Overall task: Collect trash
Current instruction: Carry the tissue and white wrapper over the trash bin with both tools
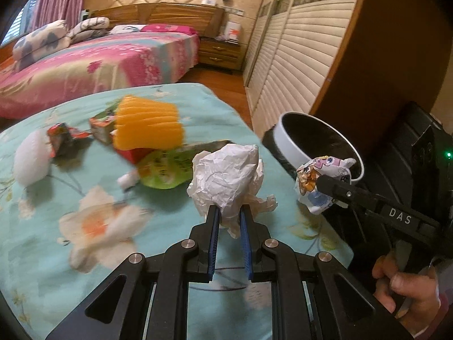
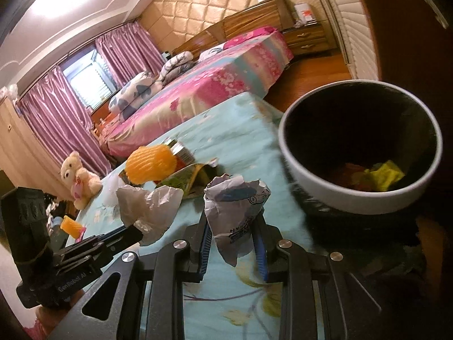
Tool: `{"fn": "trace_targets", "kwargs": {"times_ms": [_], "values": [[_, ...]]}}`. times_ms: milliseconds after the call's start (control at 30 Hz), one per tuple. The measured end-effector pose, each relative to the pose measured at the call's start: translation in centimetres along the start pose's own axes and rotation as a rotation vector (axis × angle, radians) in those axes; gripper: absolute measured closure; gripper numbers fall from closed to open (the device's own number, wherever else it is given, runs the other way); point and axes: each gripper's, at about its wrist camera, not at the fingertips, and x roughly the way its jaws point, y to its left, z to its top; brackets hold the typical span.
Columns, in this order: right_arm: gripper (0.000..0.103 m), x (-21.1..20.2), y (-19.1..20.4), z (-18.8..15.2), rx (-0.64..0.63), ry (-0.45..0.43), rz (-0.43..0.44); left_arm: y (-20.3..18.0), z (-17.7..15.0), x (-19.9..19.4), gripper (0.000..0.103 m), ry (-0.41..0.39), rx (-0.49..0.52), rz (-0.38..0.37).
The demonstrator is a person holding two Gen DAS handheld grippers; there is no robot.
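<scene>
The left gripper (image 1: 228,214) holds a crumpled white paper ball (image 1: 228,180) between its fingers above the floral tabletop (image 1: 56,240). The right gripper (image 2: 234,233) pinches a crushed cartoon-printed wrapper (image 2: 233,212) beside the white-rimmed trash bin (image 2: 311,170) (yellow scrap inside, contents dim). An orange foam fruit net (image 1: 148,123) and other wrappers behind are blurred.

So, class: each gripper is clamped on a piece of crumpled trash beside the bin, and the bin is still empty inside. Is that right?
Not quite. The right wrist view looks into the white-rimmed bin and shows yellow and reddish trash at the bottom. The rest holds: the left gripper grips crumpled white paper, the right gripper a crumpled printed wrapper.
</scene>
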Motion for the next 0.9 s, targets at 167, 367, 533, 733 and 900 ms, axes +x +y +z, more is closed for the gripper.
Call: {"fn": "trace_targets", "kwargs": {"times_ms": [167,367,533,733,900], "values": [[0.076,-1.2,-1.5,0.3,0.019,-0.02,-0.018,-1.6,0.3,0.9,0.089,0.008,0.023,-0.022],[0.076,-2.2,-2.9,0.5,0.043,-0.043,-0.04,-3.3,0.9,1.9,0.089,0.014,0.063,-0.04],[0.076,-2.9,-3.9,0.8,0.058,-0.058,-0.054,-4.3,1.5,2.6,0.089,0.012,0.081,-0.056],[0.076,-3.7,-4.8,1.2,0.066,-0.078,-0.071,-5.3,2.1,3.5,0.089,0.008,0.101,-0.071],[0.076,-4.3,-5.6,1.8,0.069,-0.096,-0.088,-5.9,2.5,4.1,0.089,0.005,0.114,-0.081]]}}
